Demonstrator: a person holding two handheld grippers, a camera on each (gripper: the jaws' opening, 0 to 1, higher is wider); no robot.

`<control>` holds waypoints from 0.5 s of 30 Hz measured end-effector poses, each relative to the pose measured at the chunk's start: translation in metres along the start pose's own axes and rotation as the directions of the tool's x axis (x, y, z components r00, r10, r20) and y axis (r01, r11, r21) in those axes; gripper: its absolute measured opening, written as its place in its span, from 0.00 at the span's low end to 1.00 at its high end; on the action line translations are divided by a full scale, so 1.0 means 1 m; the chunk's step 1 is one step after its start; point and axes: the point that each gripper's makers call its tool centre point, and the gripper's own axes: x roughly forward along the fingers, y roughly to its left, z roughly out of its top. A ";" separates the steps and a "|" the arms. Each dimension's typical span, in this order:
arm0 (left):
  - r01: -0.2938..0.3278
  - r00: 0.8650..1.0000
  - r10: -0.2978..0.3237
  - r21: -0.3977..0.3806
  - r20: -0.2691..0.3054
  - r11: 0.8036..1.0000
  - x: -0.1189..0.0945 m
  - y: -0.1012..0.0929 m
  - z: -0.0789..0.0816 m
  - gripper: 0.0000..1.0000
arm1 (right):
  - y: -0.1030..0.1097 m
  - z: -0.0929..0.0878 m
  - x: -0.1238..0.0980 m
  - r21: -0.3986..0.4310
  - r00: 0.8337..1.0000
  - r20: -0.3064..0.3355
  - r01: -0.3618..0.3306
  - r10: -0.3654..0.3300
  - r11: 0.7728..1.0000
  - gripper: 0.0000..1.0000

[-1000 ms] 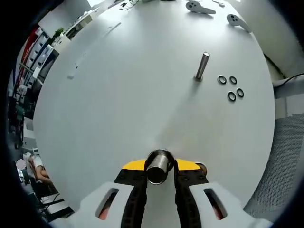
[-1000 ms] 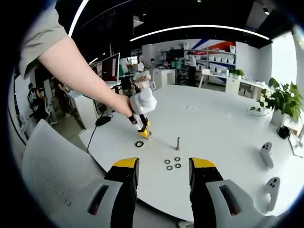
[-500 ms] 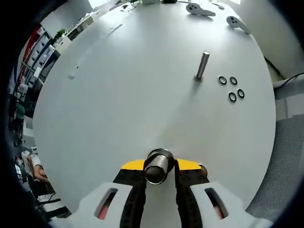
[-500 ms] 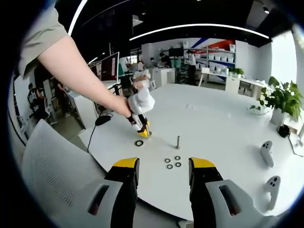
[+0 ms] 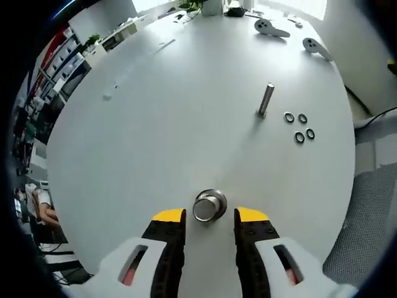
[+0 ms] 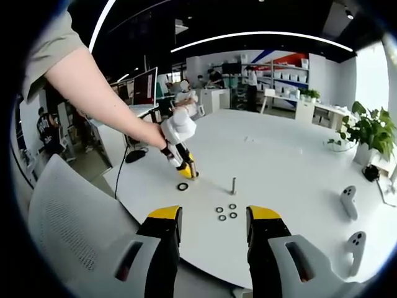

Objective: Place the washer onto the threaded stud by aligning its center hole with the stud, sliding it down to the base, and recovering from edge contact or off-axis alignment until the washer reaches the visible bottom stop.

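A thin metal stud point(image 5: 266, 99) stands upright on the round white table point(image 5: 186, 112), with several small dark washers point(image 5: 297, 127) lying just to its right. My left gripper point(image 5: 209, 217) is open, and a short shiny metal cylinder point(image 5: 209, 206) rests on the table just ahead of its yellow-tipped jaws. In the right gripper view, the left gripper point(image 6: 186, 171) is held by a person's hand above a dark ring point(image 6: 182, 187), left of the stud point(image 6: 233, 185) and the washers point(image 6: 226, 213). My right gripper point(image 6: 213, 217) hangs open and empty, short of the table's near edge.
Two white hand controllers point(image 5: 270, 27) lie at the table's far side, and appear as controllers point(image 6: 348, 202) on the right. A grey mesh chair point(image 6: 68, 236) stands by the near edge. A potted plant point(image 6: 369, 133) sits at the right. People and shelves fill the background.
My left gripper has opened and let go of the metal cylinder, which now stands free ahead of the jaws. The left view has drawn back slightly. The right gripper has not moved.
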 end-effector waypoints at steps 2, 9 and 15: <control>-0.005 1.000 0.005 -0.004 -0.001 1.000 -0.005 0.000 -0.003 0.31 | 0.000 0.000 0.000 -0.001 1.000 0.000 -0.001 0.001 1.000 0.44; -0.024 1.000 0.024 -0.012 0.011 1.000 -0.016 0.001 -0.011 0.31 | 0.001 -0.001 0.000 -0.004 1.000 -0.005 -0.005 0.005 1.000 0.44; -0.032 0.999 0.032 -0.017 0.024 0.999 -0.024 -0.003 -0.012 0.31 | 0.002 -0.001 0.001 -0.008 1.000 -0.009 -0.007 0.007 1.000 0.44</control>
